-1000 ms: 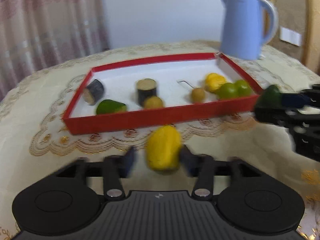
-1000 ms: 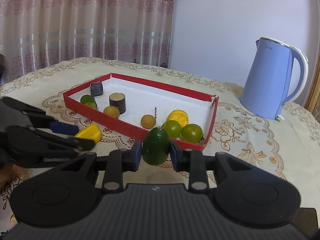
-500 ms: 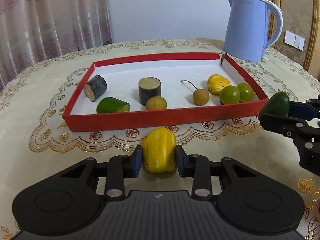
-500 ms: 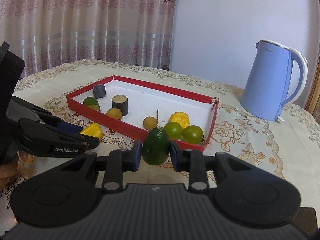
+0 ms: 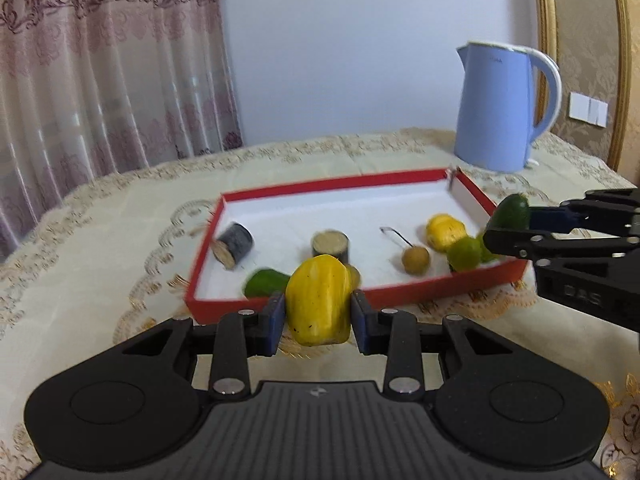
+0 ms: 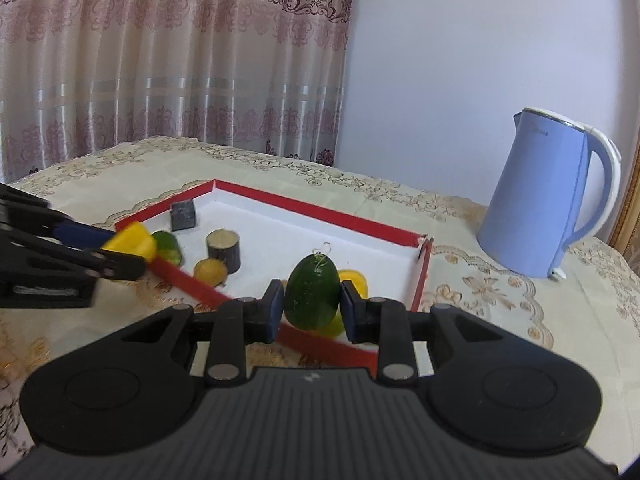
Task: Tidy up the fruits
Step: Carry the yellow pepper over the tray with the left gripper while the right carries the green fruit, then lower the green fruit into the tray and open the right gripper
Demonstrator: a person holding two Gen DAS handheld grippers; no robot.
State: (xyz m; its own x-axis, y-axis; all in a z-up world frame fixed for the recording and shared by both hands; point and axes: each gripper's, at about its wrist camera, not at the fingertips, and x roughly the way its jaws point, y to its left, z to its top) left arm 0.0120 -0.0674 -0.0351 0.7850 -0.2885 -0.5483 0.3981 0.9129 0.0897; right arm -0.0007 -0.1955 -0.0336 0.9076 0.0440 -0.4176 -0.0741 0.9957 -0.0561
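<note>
The left gripper point(image 5: 319, 317) clamps a yellow fruit piece point(image 5: 319, 305) at the near wall of the red tray point(image 5: 420, 292), above the embroidered tablecloth point(image 5: 80, 264). The right gripper point(image 6: 310, 310) grips a dark green fruit point(image 6: 313, 298) upright at the tray's near right corner. Inside lie two dark cylinder pieces, a green slice point(image 5: 265, 282), a longan point(image 5: 416, 260), another yellow fruit point(image 5: 445, 232) and green tomatoes point(image 5: 464, 253). A blue kettle point(image 6: 550, 196) stands behind.

Both the left gripper point(image 5: 318, 320) and right gripper point(image 6: 308, 310) seem raised, each clamped on something.
</note>
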